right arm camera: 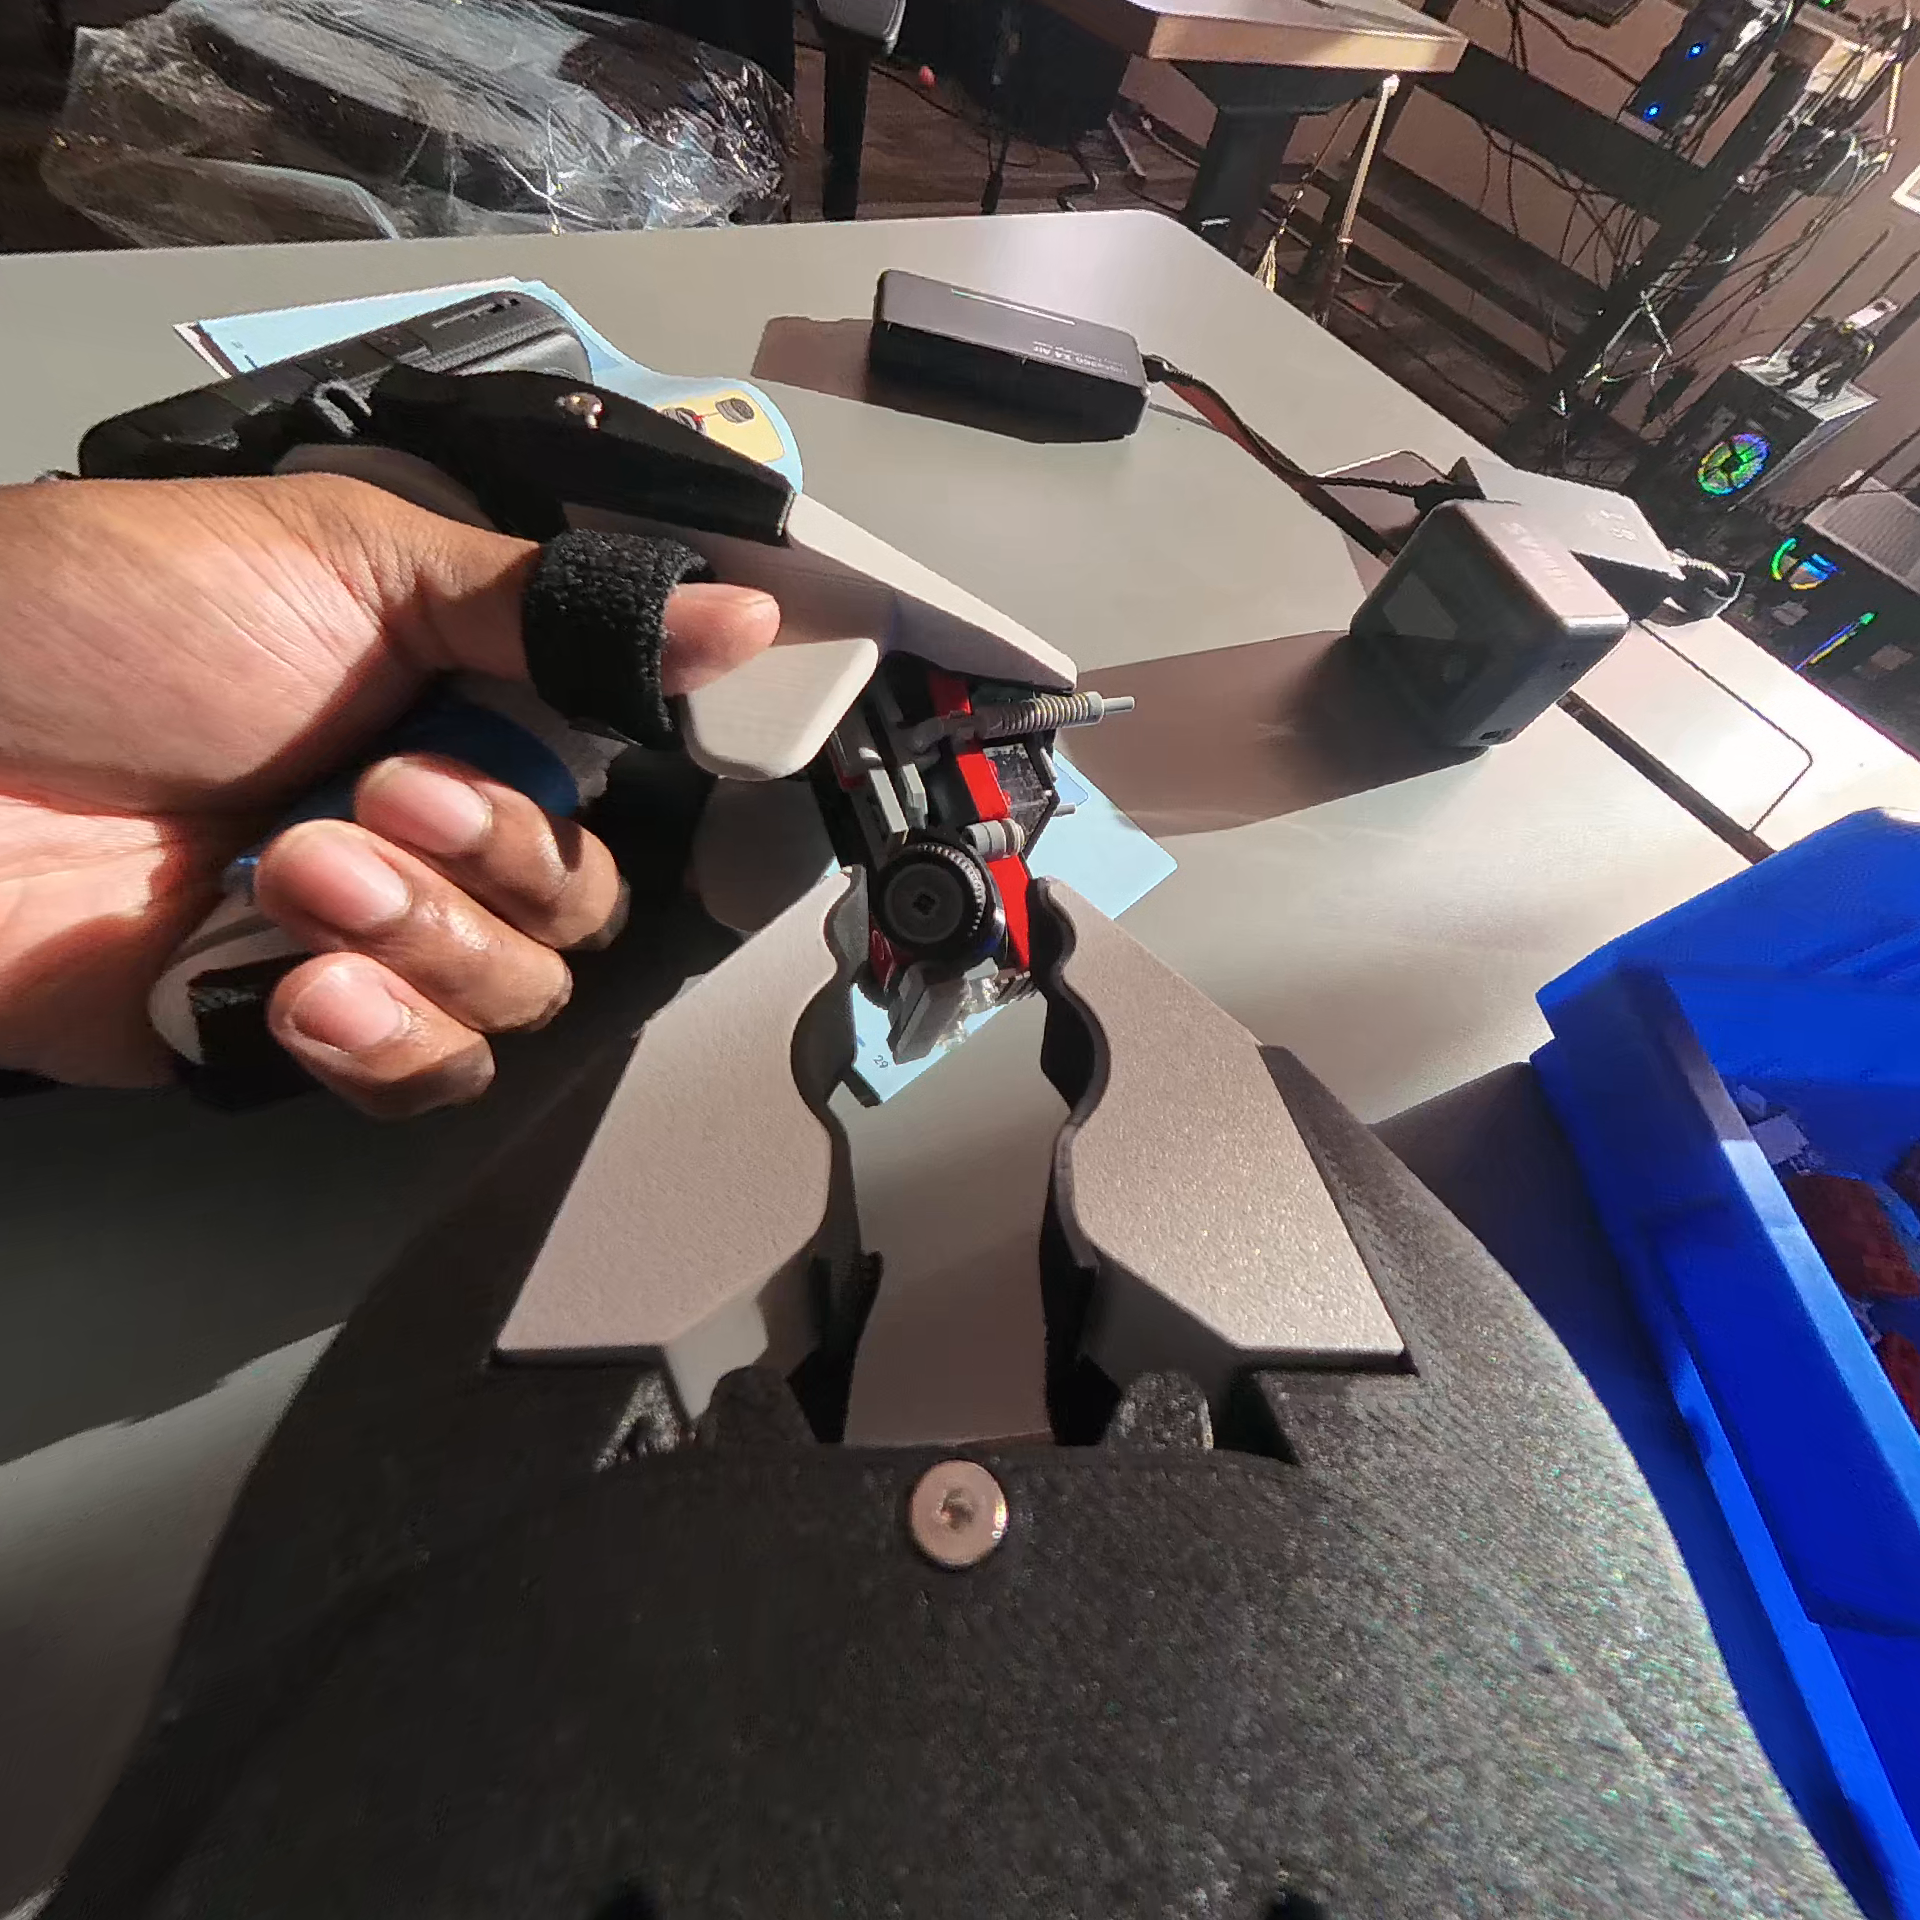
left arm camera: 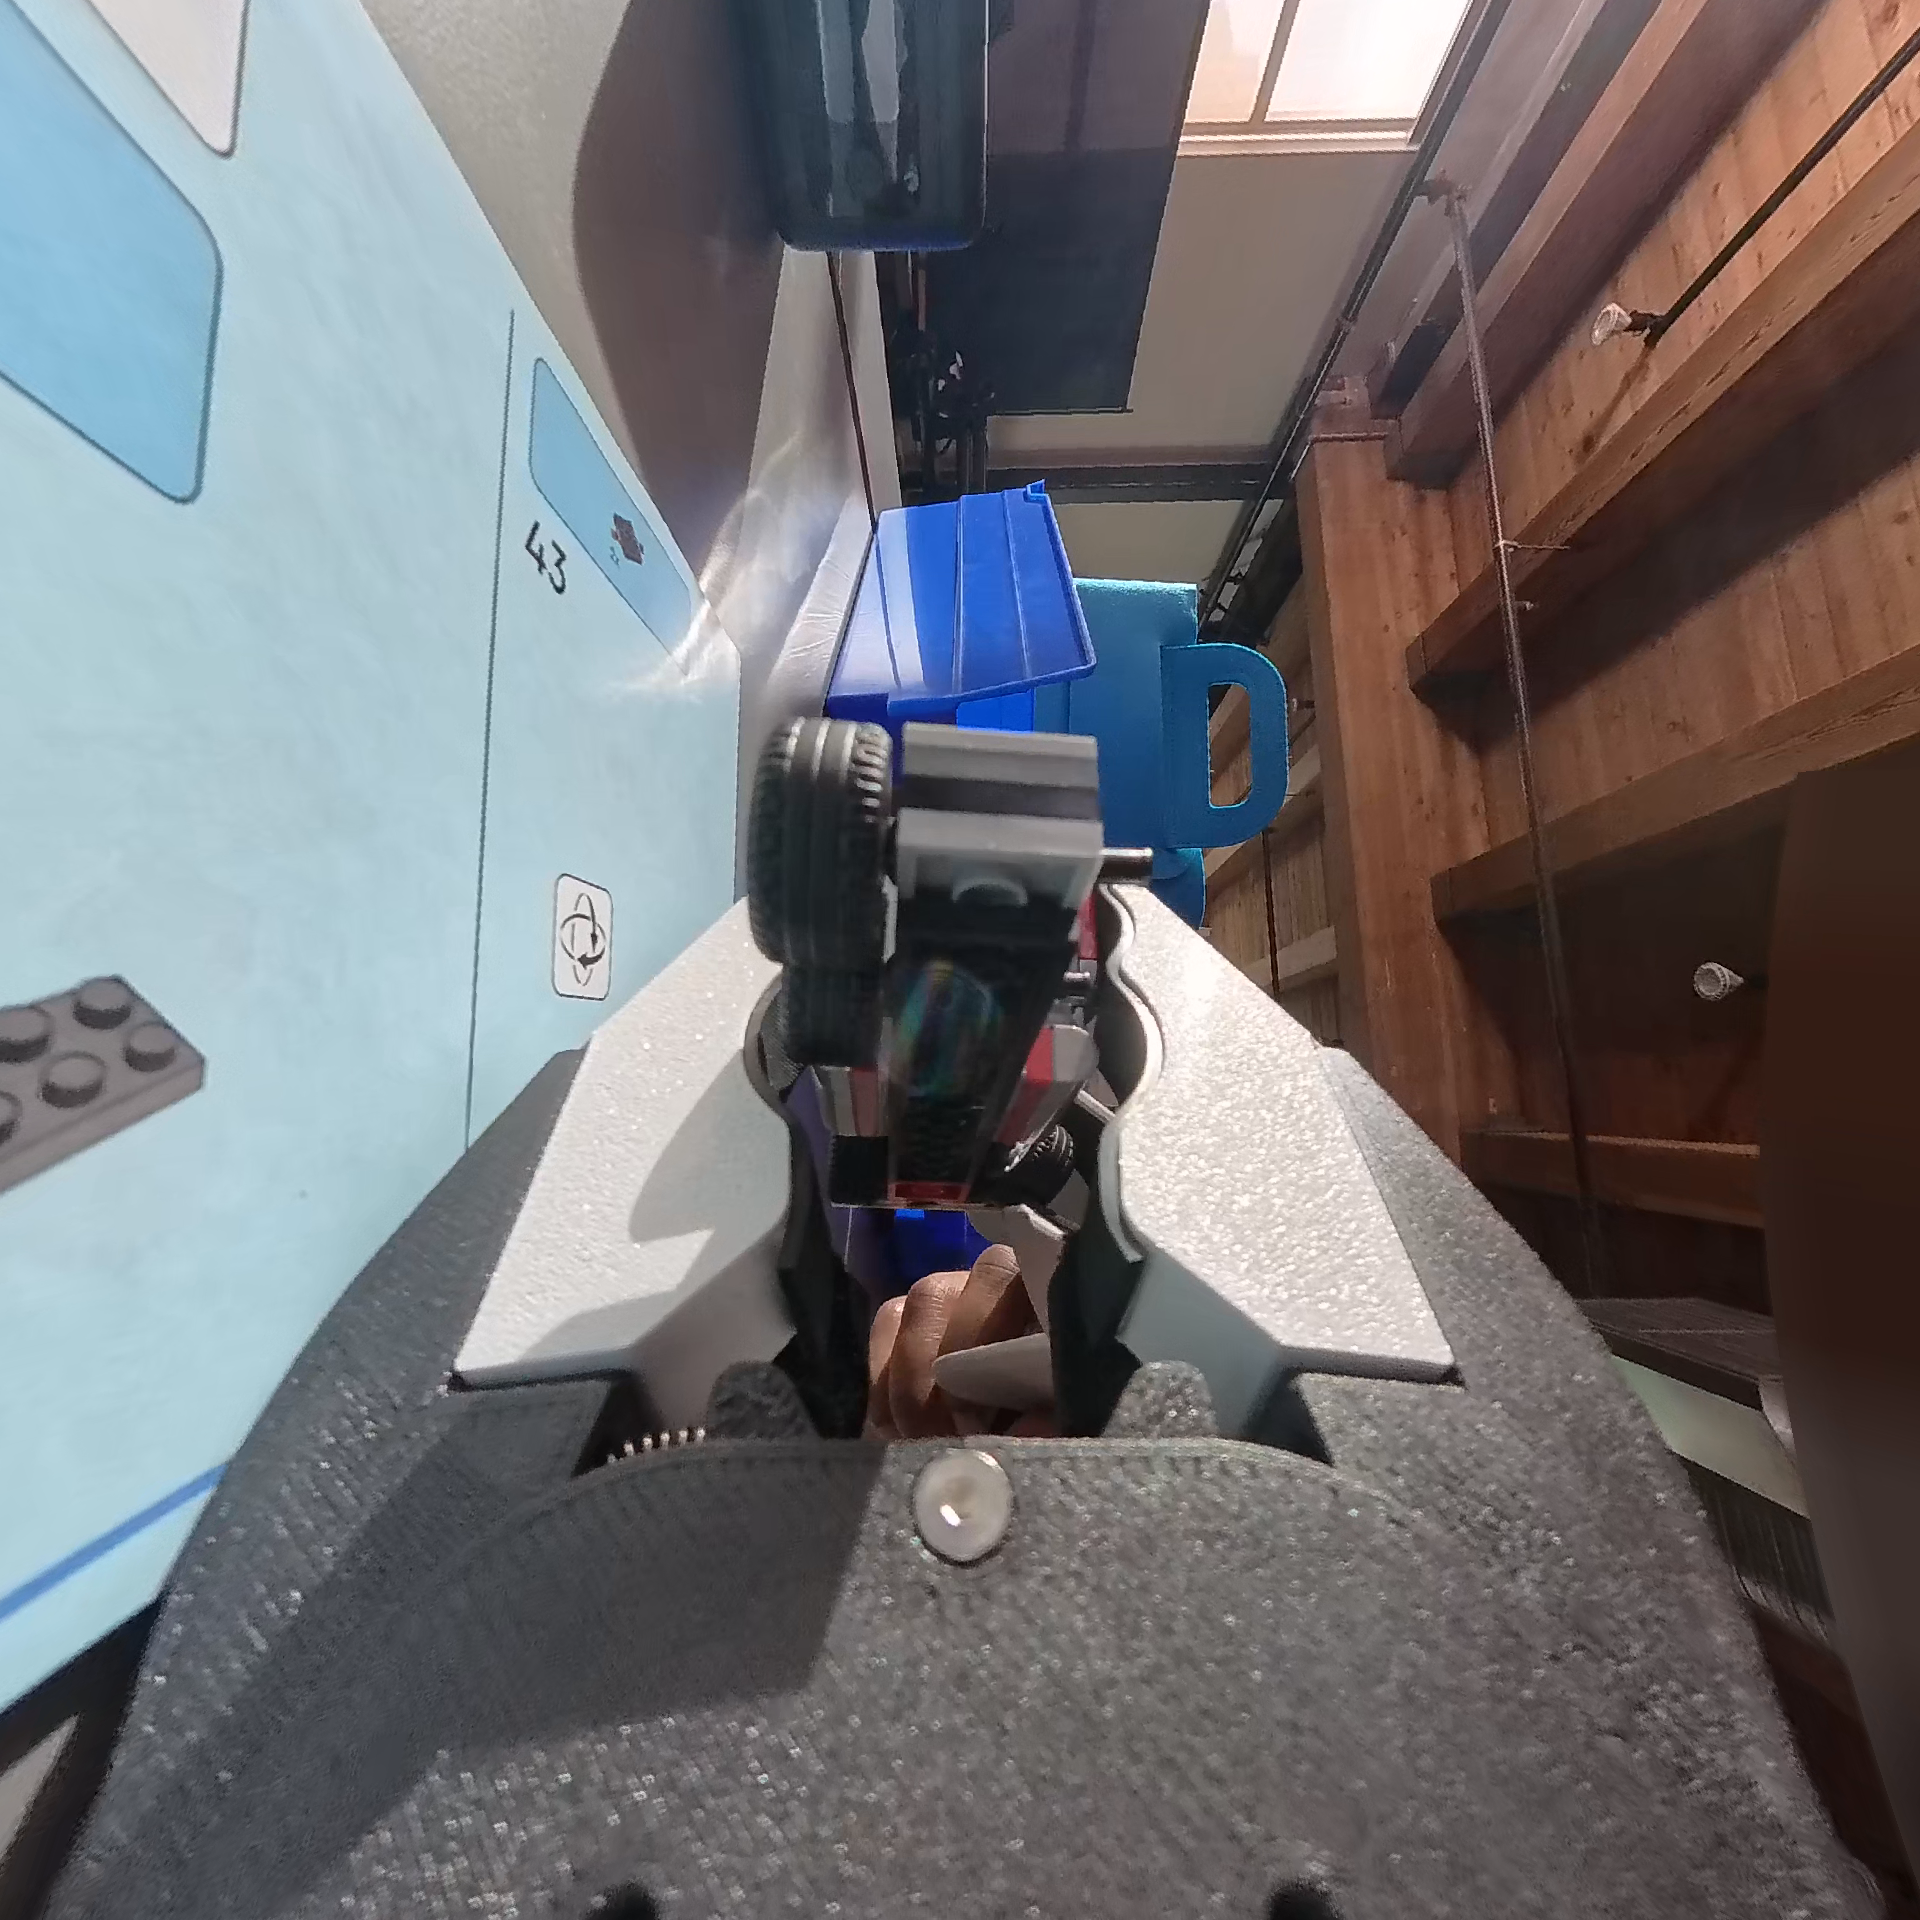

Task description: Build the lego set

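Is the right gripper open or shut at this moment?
Open: the right gripper shows a clear gap between its fingers, with only their tips flanking the small wheel of the lego car.

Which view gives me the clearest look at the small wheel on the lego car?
The right wrist view: the small wheel faces the camera, hub and tread sharp, between the right tool tips. The left wrist view shows only a sliver of it, low beside the lego car held by the left tool.
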A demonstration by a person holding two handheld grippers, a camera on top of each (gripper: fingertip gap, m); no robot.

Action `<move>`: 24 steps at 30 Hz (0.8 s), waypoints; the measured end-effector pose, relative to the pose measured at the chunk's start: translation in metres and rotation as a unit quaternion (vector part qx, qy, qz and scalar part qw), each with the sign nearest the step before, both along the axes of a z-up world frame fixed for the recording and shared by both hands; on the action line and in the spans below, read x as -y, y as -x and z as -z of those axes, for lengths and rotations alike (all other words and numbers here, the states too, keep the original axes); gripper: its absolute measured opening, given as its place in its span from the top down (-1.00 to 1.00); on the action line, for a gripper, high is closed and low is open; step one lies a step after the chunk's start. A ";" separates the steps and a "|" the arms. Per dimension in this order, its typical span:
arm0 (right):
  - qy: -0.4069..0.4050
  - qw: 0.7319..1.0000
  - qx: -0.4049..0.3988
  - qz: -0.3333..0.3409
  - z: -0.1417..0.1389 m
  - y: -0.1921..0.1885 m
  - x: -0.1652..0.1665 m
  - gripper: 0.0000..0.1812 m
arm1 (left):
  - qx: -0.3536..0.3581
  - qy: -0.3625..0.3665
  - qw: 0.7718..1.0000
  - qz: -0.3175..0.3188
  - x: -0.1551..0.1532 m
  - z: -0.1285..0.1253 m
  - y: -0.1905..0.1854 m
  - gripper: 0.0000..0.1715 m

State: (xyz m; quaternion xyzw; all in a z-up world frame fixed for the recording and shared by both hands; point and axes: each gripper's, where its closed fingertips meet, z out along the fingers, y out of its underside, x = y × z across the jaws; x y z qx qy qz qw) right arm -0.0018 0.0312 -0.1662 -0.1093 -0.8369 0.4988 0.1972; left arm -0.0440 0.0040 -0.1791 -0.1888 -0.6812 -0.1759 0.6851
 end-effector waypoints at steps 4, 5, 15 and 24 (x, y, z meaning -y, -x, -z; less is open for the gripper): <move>0.002 1.000 -0.003 -0.001 -0.001 0.001 -0.001 0.64 | 0.000 0.000 1.000 0.000 0.000 0.000 0.000 0.38; 0.002 1.000 -0.005 -0.003 -0.002 0.001 -0.002 0.64 | 0.001 0.000 1.000 0.000 0.000 0.000 0.000 0.38; 0.004 0.999 -0.025 -0.022 -0.004 -0.003 -0.001 0.71 | 0.001 -0.001 1.000 0.001 -0.001 0.000 0.000 0.38; 0.197 0.945 0.255 0.054 -0.008 0.007 -0.020 0.46 | -0.005 -0.020 1.000 -0.002 0.000 -0.004 0.000 0.38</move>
